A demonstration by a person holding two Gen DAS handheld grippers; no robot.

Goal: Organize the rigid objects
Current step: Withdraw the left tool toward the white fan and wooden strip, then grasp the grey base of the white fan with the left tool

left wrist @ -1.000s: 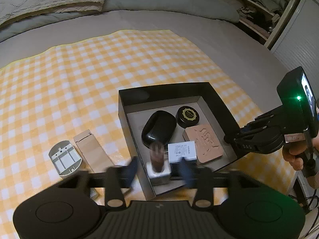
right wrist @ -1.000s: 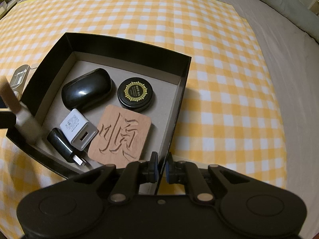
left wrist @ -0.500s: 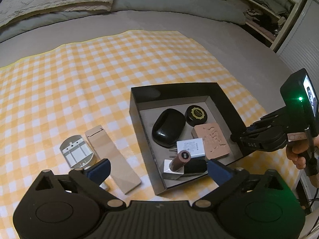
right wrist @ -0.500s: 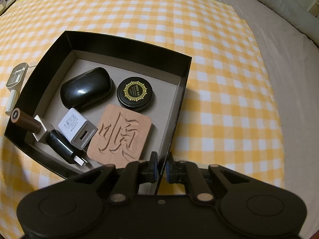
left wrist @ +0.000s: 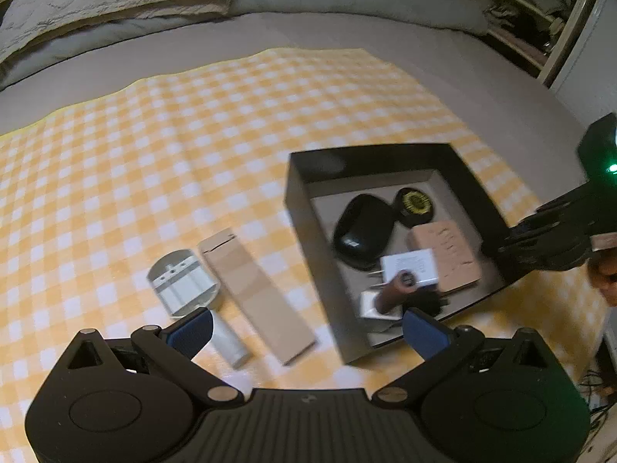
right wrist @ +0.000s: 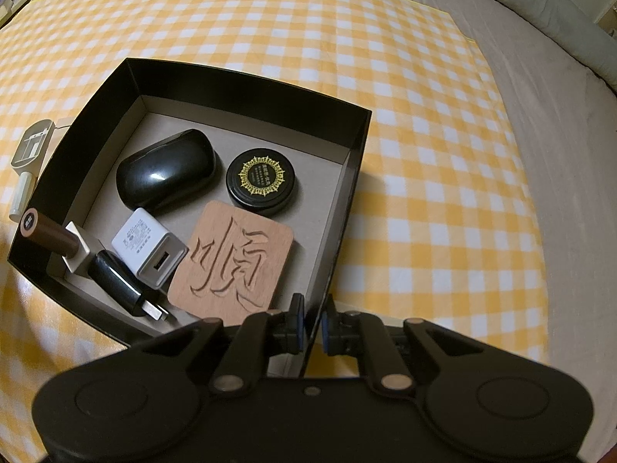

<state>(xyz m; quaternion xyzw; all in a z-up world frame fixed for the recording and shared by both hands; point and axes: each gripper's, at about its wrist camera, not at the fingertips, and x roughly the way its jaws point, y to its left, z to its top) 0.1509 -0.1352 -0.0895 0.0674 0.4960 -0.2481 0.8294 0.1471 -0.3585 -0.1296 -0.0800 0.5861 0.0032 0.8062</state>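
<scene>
1. The black box (right wrist: 246,88) sits on the checked cloth (right wrist: 424,115) and holds a black case (right wrist: 166,171), a round tin (right wrist: 262,181), a carved wooden tile (right wrist: 231,262), a white charger (right wrist: 148,247), a black plug (right wrist: 119,281) and a brown-capped bottle (right wrist: 50,233) leaning at the box's 8 o'clock corner
2. Our right gripper (right wrist: 310,328) is clamped on the box wall at 5 o'clock, jaws nearly closed with only the thin wall between them
3. Our left gripper (left wrist: 308,328) hangs wide open and empty, above the cloth
4. Outside, at the box's 9 o'clock, lie a tan carton (left wrist: 258,293) and a grey bracket (left wrist: 181,281) on a white tube (left wrist: 227,341), touching one another
5. We judge the risk to be the leaning bottle toppling onto the plug if the pinched wall is tugged; picking up the carton could drag the bracket along
</scene>
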